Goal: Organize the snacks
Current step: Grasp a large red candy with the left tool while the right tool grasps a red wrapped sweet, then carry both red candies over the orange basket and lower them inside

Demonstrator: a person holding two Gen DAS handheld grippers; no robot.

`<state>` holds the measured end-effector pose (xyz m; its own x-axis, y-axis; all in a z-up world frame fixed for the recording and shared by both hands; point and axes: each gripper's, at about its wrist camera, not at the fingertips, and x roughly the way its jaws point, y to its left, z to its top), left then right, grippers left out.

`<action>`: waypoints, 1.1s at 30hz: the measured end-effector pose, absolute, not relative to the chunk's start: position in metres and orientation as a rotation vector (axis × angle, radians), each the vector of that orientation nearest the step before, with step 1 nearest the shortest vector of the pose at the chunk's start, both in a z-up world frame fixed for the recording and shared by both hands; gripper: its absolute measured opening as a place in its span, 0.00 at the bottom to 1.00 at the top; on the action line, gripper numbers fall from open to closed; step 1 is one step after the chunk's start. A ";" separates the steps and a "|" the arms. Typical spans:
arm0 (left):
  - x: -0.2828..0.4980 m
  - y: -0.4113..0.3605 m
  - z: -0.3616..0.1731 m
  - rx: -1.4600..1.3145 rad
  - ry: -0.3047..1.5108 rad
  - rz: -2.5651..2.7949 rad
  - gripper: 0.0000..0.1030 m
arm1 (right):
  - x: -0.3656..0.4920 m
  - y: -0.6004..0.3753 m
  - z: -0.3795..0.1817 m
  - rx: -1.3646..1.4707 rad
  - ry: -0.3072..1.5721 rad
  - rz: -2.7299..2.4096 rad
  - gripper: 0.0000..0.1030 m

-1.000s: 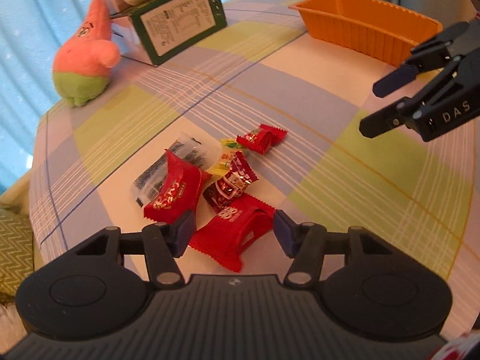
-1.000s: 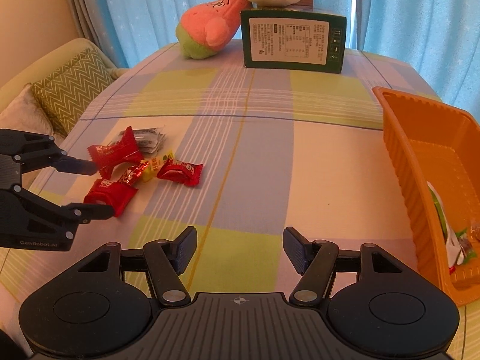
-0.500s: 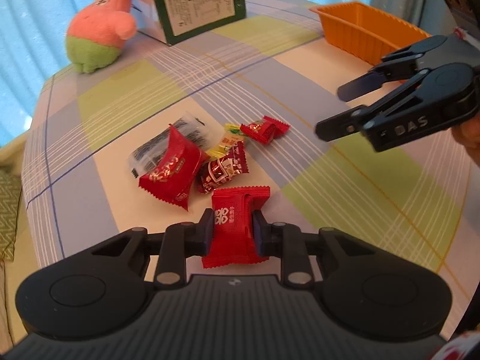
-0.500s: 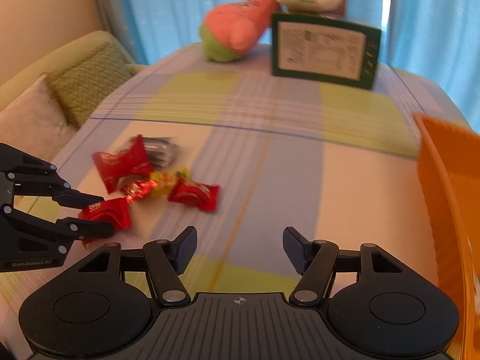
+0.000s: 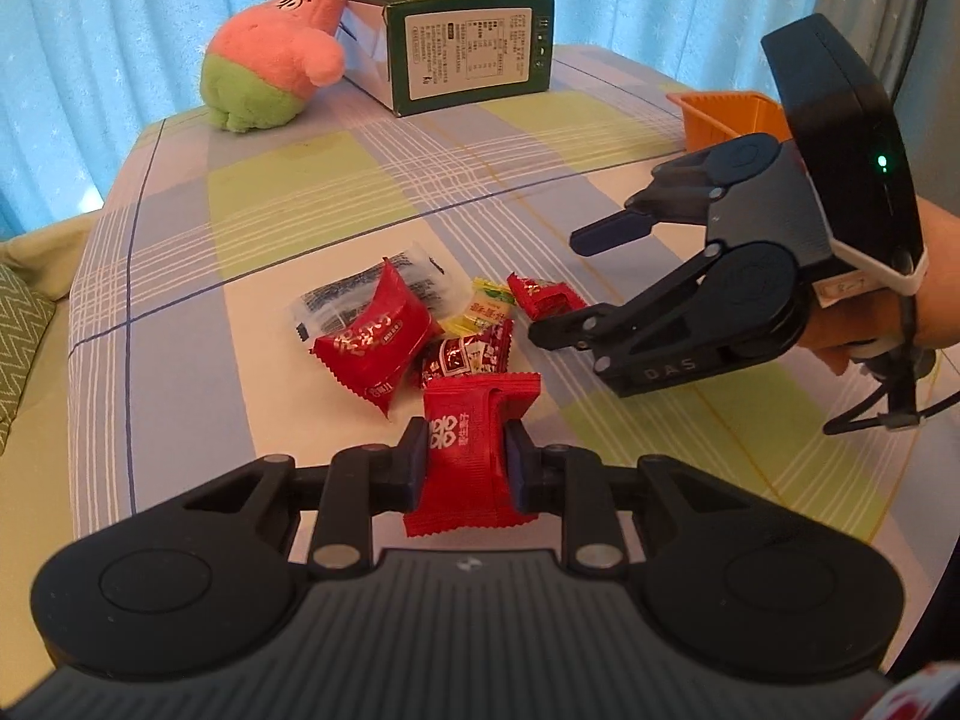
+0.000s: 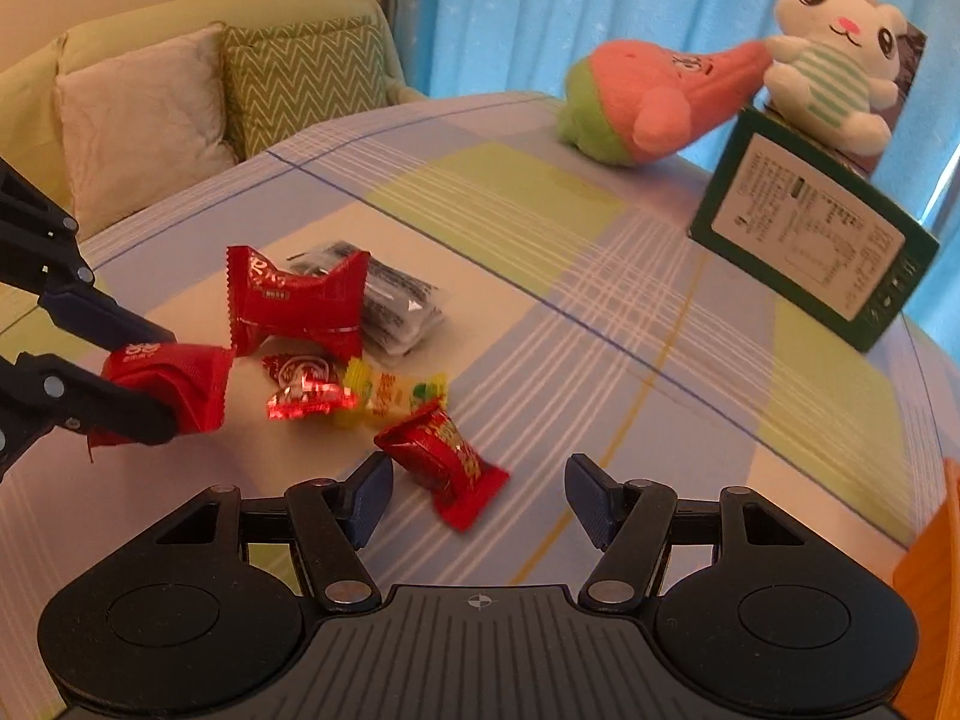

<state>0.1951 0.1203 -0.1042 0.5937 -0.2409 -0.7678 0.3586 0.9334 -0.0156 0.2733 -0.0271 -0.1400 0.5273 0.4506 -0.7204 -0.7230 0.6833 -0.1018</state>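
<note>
Snacks lie heaped on the checked desk. My left gripper pinches a red packet, its long axis upright between the pads. Only my right view shows a small red candy, lying slantwise between my right gripper's closing, untouching fingers. An orange tray sits behind.

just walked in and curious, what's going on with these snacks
A person is sorting wrapped snacks with two handheld grippers. The left gripper is shut on a red snack packet. The right gripper, jaws closing but holding nothing, nears a small red candy. The orange basket waits beyond.
</note>
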 end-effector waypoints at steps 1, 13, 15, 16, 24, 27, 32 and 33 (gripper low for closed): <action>0.196 0.121 -0.105 0.139 0.869 -0.348 0.23 | 0.275 -0.025 -0.140 -0.418 0.717 0.744 0.55; 0.189 0.112 -0.098 0.101 0.879 -0.304 0.23 | 0.255 -0.042 -0.124 -0.263 0.820 0.671 0.20; 0.186 0.108 -0.092 0.094 0.875 -0.290 0.23 | 0.248 -0.053 -0.117 -0.196 0.841 0.636 0.20; 0.184 0.106 -0.089 0.090 0.872 -0.283 0.23 | 0.243 -0.061 -0.112 -0.150 0.854 0.611 0.20; 0.162 0.082 -0.054 0.050 0.840 -0.237 0.23 | 0.200 -0.109 -0.070 0.037 0.877 0.471 0.20; 0.150 0.071 -0.044 0.026 0.832 -0.225 0.23 | 0.183 -0.123 -0.058 0.068 0.874 0.448 0.20; 0.130 0.052 -0.030 -0.001 0.821 -0.209 0.23 | 0.158 -0.142 -0.040 0.090 0.855 0.425 0.20; 0.126 0.049 -0.028 -0.007 0.819 -0.202 0.23 | 0.153 -0.146 -0.036 0.094 0.849 0.421 0.20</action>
<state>0.1258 0.0489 -0.0278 0.6651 -0.1814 -0.7244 0.1759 0.9808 -0.0841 0.1530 -0.1458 -0.0363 0.5838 0.3969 -0.7083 -0.3233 0.9139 0.2456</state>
